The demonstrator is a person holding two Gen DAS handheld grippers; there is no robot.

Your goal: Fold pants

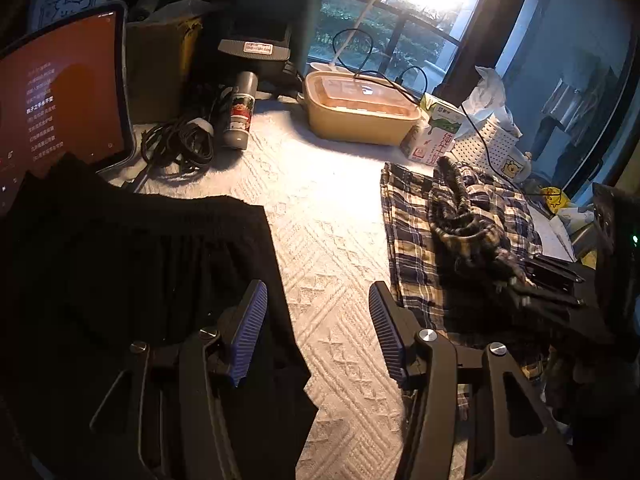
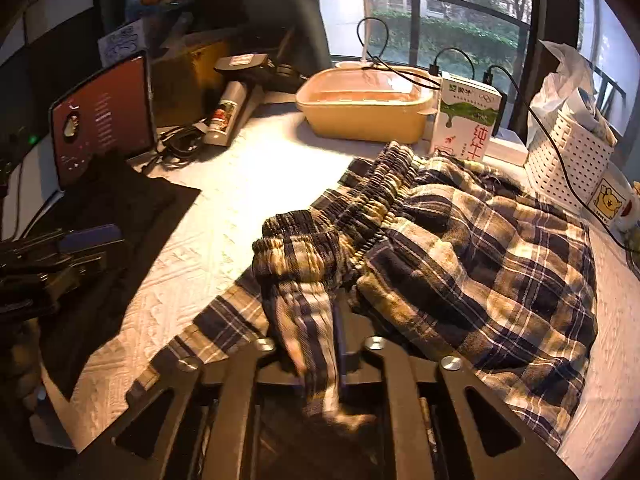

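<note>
The plaid pants (image 2: 460, 248) lie bunched on the white surface (image 2: 224, 200), with the elastic waistband running away from the right tool (image 2: 316, 356) toward the milk carton (image 2: 468, 120). The right tool is pressed together on a fold of this cloth, so it is the nearer one. The left tool (image 1: 318, 320) is spread and holds nothing; the pants lie to its right. The carton shows Chinese writing and Olympic rings.

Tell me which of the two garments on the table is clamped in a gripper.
The navy-and-tan plaid flannel pants: the right gripper is shut on their fabric. The plain black garment lies flat, beneath the open left gripper, ungripped.
</note>
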